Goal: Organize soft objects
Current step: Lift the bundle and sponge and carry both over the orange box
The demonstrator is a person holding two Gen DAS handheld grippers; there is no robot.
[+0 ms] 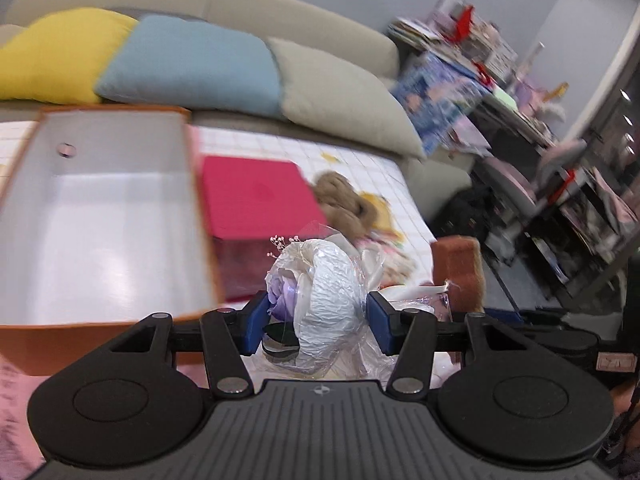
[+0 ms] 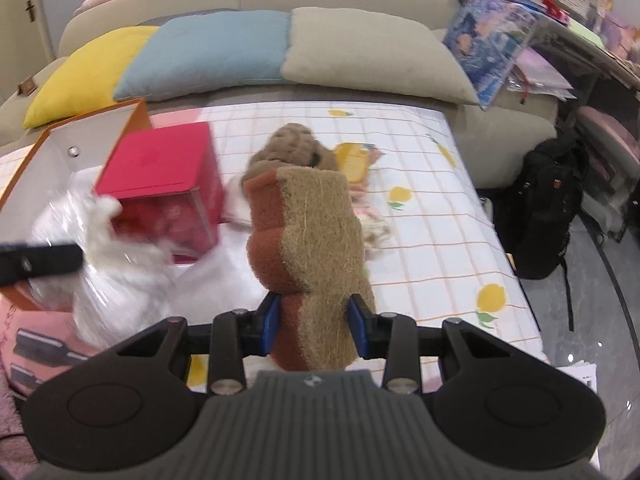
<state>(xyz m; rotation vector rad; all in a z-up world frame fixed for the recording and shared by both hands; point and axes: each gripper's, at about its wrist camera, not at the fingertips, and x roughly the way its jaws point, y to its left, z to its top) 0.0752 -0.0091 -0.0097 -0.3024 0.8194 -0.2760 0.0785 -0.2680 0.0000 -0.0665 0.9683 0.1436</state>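
My left gripper (image 1: 316,322) is shut on a white wrapped flower bouquet (image 1: 328,284) with a purple bloom, held just right of an open orange box (image 1: 104,216) with a white inside. The bouquet shows blurred in the right wrist view (image 2: 116,260), over the box (image 2: 60,148). My right gripper (image 2: 316,324) is shut on a brown and tan toast-shaped plush (image 2: 308,240), held above the bed. The plush shows at the right in the left wrist view (image 1: 460,272). A brown knitted soft toy (image 2: 296,148) lies on the bed behind it.
A red box (image 2: 164,168) stands beside the orange box on the checked bedsheet (image 2: 420,200). Yellow (image 2: 88,68), blue (image 2: 212,48) and grey (image 2: 368,48) pillows line the headboard. A black backpack (image 2: 540,208) and cluttered shelves (image 1: 560,160) stand right of the bed.
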